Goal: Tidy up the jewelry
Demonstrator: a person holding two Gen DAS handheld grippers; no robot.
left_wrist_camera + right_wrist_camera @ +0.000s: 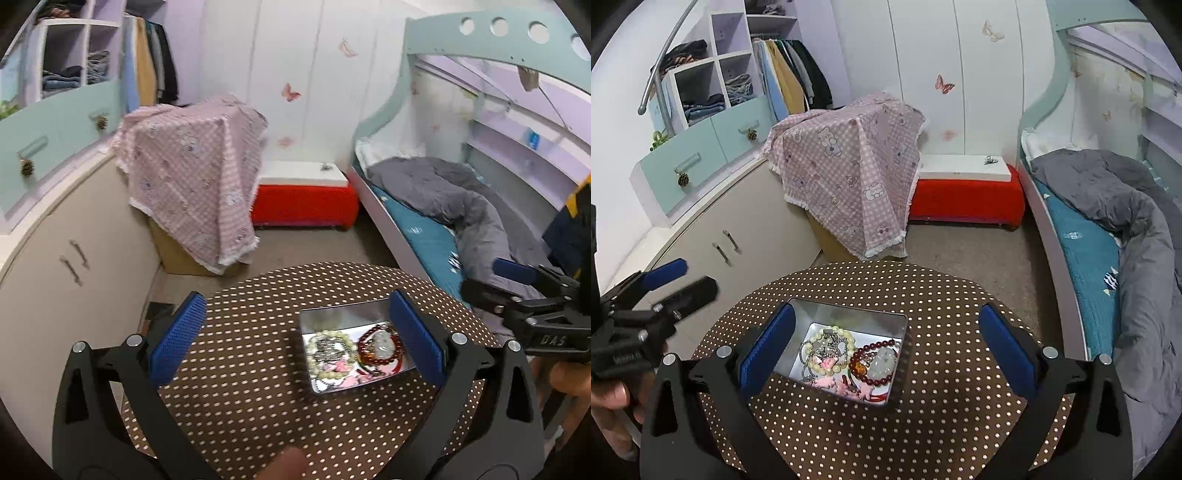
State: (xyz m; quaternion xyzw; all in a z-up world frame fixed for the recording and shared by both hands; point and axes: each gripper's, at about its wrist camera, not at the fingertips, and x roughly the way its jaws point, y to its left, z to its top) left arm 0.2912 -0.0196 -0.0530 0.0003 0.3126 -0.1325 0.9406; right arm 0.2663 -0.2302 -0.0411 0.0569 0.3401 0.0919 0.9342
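In the left wrist view, the left gripper (295, 339) tilts downward over a round table (240, 406) with a brown dotted cover. Its blue-padded fingers (177, 338) stand spread wide, with nothing clamped between them. An open metal tin (343, 314) sits on the table inside the gap, close against the inner face of the right-hand finger and well apart from the left-hand one. A pearl bracelet (328, 350) and a dark red bead bracelet (376, 343) lie in the tin. Beyond the right-hand finger, the right gripper (517, 280) reaches in from the side, with a hand (565, 380) below it.

In the right wrist view, the right gripper (886, 343) also angles down at the table (942, 424), fingers (1008, 350) wide apart and empty. The tin (849, 310) lies between them, hard by the left-hand finger, the pearl bracelet (833, 341) nearer that finger than the red bead bracelet (875, 362). Outside the left-hand finger, the left gripper (683, 280) shows from the side, gripped by a hand (609, 402).
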